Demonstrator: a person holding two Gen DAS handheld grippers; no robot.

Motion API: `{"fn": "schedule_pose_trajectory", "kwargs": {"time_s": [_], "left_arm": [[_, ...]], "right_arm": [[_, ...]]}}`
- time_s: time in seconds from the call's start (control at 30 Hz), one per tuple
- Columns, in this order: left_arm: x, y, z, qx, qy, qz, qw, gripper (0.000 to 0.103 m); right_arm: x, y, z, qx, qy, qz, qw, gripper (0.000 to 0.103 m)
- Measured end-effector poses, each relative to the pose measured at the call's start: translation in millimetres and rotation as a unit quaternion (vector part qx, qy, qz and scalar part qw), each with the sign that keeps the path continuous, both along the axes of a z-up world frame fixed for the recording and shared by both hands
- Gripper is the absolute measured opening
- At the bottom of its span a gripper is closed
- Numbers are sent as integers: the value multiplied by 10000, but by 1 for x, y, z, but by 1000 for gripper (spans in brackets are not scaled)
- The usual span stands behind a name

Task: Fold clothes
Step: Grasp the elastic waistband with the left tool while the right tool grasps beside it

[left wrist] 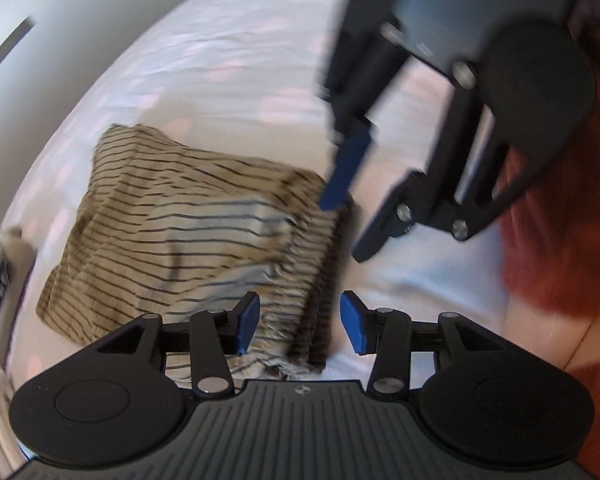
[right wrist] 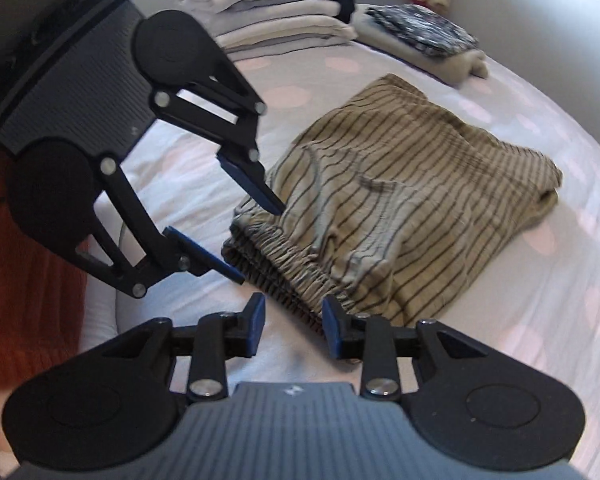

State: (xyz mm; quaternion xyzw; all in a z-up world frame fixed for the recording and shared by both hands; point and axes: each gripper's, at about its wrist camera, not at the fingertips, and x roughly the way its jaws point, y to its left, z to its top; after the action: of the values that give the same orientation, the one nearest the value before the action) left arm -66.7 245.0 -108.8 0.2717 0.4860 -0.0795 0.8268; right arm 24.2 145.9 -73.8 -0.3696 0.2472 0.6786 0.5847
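Observation:
A folded tan garment with dark stripes (left wrist: 180, 236) lies on the white bed sheet (left wrist: 228, 64); it also shows in the right wrist view (right wrist: 412, 208), elastic waistband toward me. My left gripper (left wrist: 300, 326) is open and empty, its jaws on either side of the waistband edge. It appears in the right wrist view (right wrist: 256, 236) at the garment's left corner. My right gripper (right wrist: 294, 328) is open and empty, just above the waistband. In the left wrist view the right gripper (left wrist: 342, 232) hovers over the garment's right edge, blurred.
A stack of folded pale clothes (right wrist: 276, 12) sits at the far end of the bed. A folded black-and-white patterned item on a beige one (right wrist: 424, 40) lies to its right. An orange-red fabric (left wrist: 560, 240) borders the bed's near side.

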Motion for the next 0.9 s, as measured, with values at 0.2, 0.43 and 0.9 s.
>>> {"fn": "schedule_pose_trajectory", "kwargs": {"time_s": [0.2,0.43,0.9], "left_arm": [[4,8,-24,116,280,-169,9994,46],[12,21,-46,-75,506,-208,9985,51],[19,43,-52,-527,128,181,9984,37]], "right_arm": [[0,13,-20,-350,-461,531,9969,44],[5,20,-44,-482,-578,790,9940,55],[-5,14,-73,257,-1820,804,9797,42]]}}
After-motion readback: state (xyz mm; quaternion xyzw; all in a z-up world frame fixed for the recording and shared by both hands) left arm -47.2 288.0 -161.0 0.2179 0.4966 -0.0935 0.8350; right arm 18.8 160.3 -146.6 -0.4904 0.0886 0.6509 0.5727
